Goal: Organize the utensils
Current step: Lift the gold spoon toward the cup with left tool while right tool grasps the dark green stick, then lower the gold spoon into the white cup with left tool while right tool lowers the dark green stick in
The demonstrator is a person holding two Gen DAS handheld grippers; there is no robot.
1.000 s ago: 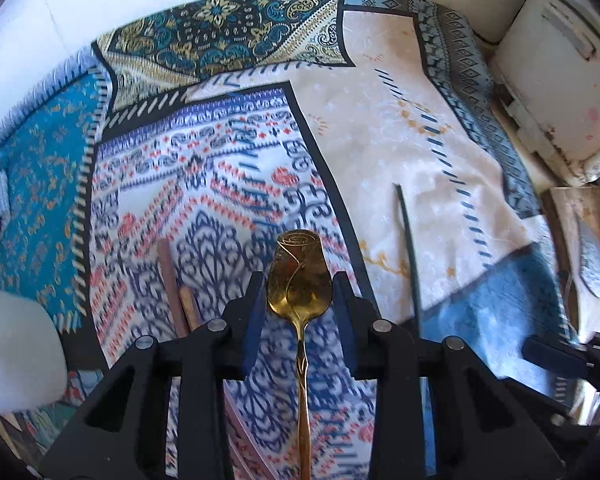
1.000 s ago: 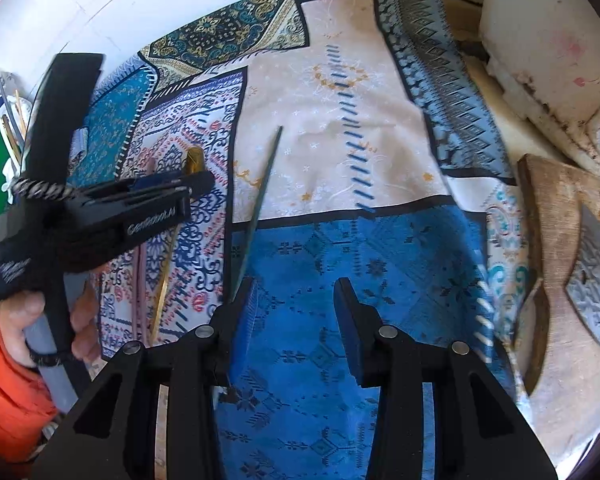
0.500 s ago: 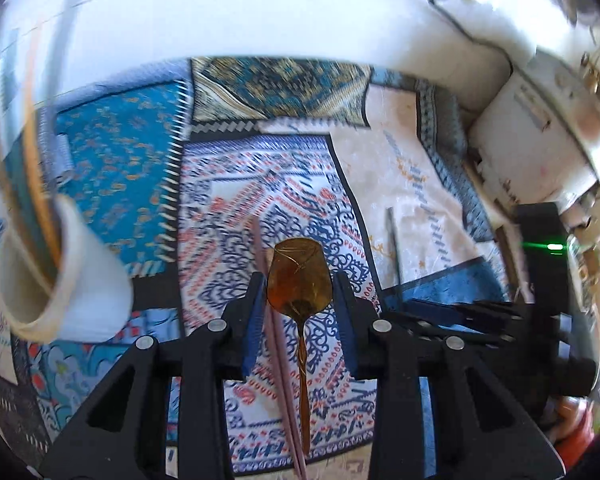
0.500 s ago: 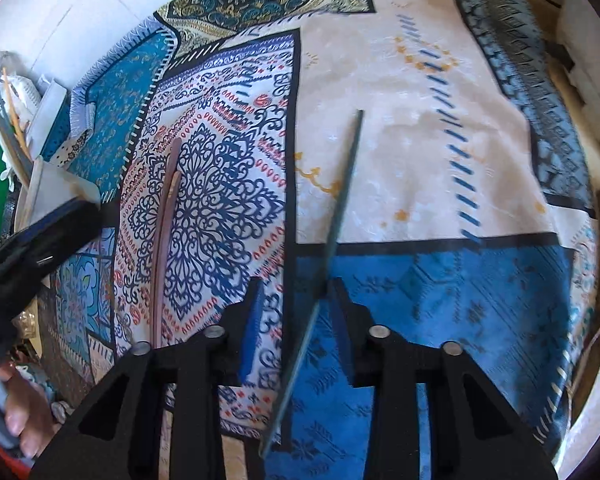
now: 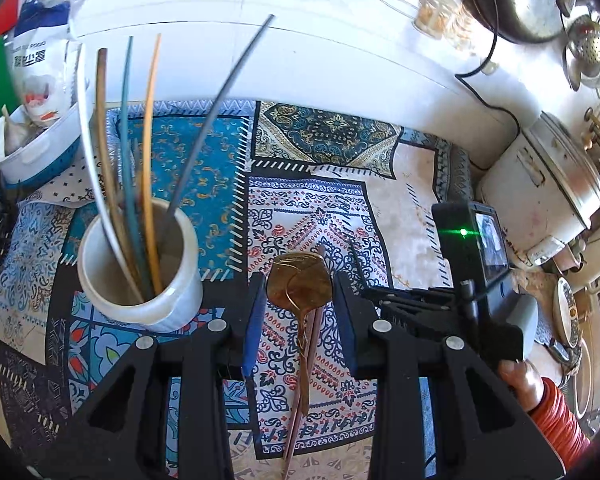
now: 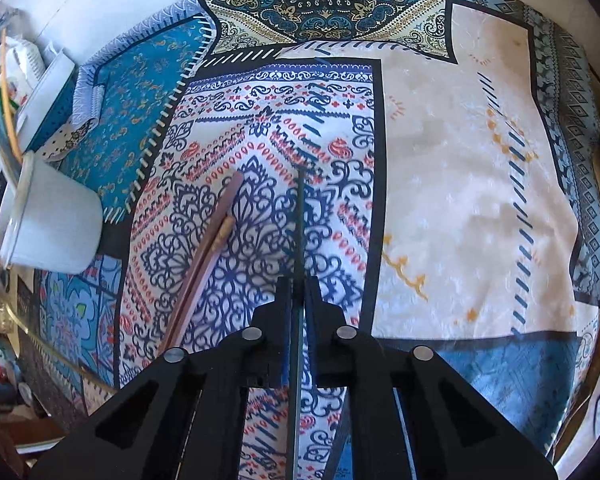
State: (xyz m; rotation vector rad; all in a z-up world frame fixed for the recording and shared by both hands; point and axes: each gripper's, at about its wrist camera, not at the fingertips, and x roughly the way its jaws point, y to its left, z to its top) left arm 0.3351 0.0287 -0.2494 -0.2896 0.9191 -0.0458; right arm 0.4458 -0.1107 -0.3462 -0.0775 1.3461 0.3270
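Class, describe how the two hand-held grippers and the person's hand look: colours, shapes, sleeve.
Both the left hand-held gripper and the right hand-held gripper are black angular frames with silver rivets and blue-padded fingers. The right hand is bare, with a ribbed orange-red sleeve.

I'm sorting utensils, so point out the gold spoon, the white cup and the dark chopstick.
gold spoon (image 5: 300, 286): left wrist view, bowl.
white cup (image 5: 172, 304): left wrist view, outer wall.
dark chopstick (image 6: 299, 224): right wrist view, mid-shaft.

Bag (image 5: 36, 36): "FOR FOOD" legible, rest unreadable.
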